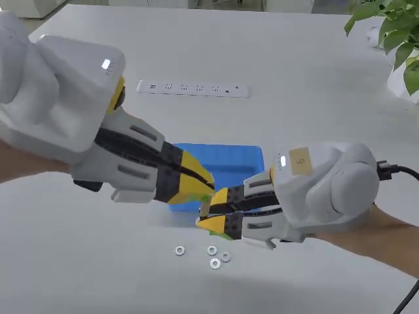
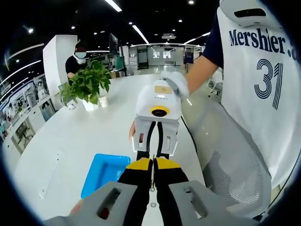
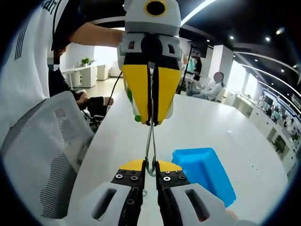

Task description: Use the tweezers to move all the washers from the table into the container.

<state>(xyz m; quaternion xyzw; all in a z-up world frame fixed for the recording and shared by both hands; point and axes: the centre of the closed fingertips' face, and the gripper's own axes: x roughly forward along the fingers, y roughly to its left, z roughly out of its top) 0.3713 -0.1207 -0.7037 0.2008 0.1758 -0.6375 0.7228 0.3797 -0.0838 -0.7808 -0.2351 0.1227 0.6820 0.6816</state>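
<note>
Just in front of the container (image 1: 226, 160), the left gripper (image 1: 207, 187) and right gripper (image 1: 205, 218) meet tip to tip, each closed narrow on the tweezers (image 3: 151, 136). Four washers (image 1: 215, 263) lie on the table (image 1: 314, 98) near the container's front edge.

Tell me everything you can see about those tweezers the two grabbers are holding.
The tweezers are thin, silvery and metal-looking, with two slim arms lying close together. They stretch between the two grippers: one end is pinched in the yellow jaws of the left gripper, the other in the jaws of the right gripper. The arms spread slightly toward the right gripper. Which end carries the tips cannot be told. They are held above the white table, near the washers.
</note>
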